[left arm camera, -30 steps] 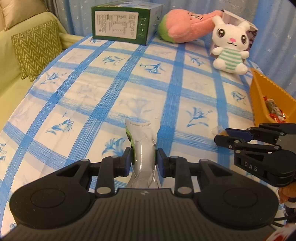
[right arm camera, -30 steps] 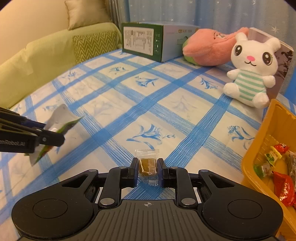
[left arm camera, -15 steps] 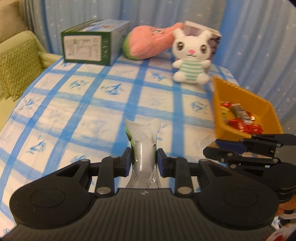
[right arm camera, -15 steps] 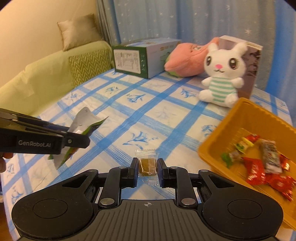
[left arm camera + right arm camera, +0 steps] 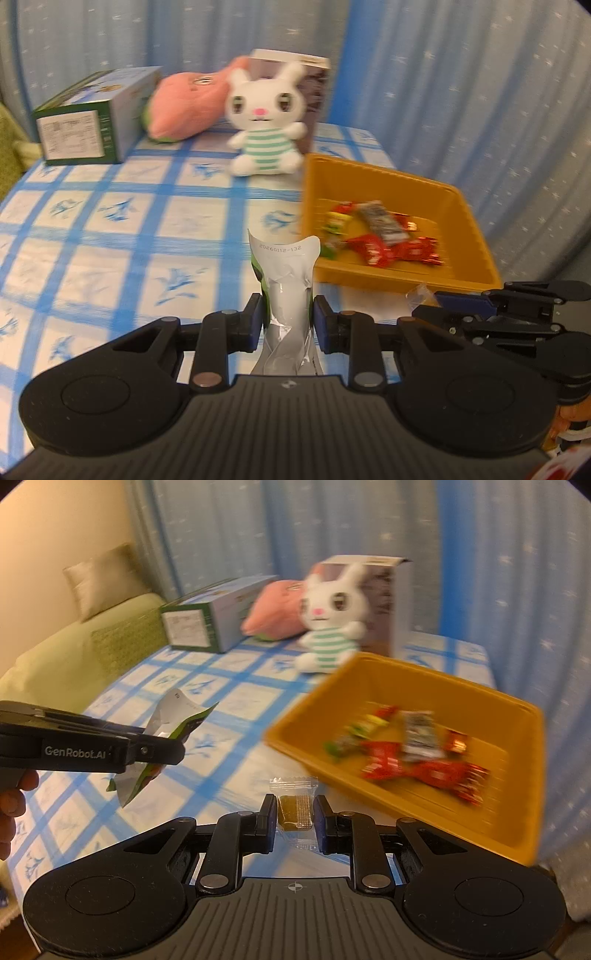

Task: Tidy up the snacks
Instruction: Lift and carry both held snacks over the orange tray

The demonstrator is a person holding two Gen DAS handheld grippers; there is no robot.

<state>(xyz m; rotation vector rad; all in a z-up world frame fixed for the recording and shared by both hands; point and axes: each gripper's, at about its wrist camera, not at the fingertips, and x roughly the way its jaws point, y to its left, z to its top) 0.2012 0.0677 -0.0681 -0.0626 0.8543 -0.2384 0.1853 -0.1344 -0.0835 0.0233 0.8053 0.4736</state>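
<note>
My left gripper (image 5: 288, 317) clamps a silver-green pouch (image 5: 286, 273). My right gripper (image 5: 294, 812) pinches a clear-wrapped brown snack (image 5: 294, 806) beside the orange bin (image 5: 509, 812).

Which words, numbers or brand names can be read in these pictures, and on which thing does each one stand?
"20260112-132": printed on the top edge of the silver pouch.
"GenRobot.AI": on the side of the left hand-held gripper.
Green box: its white label panel carries print, too small and blurred to read.
Snack wrappers in the orange tray: lettering blurred, unreadable.
Clear sachet: no text visible.
</note>
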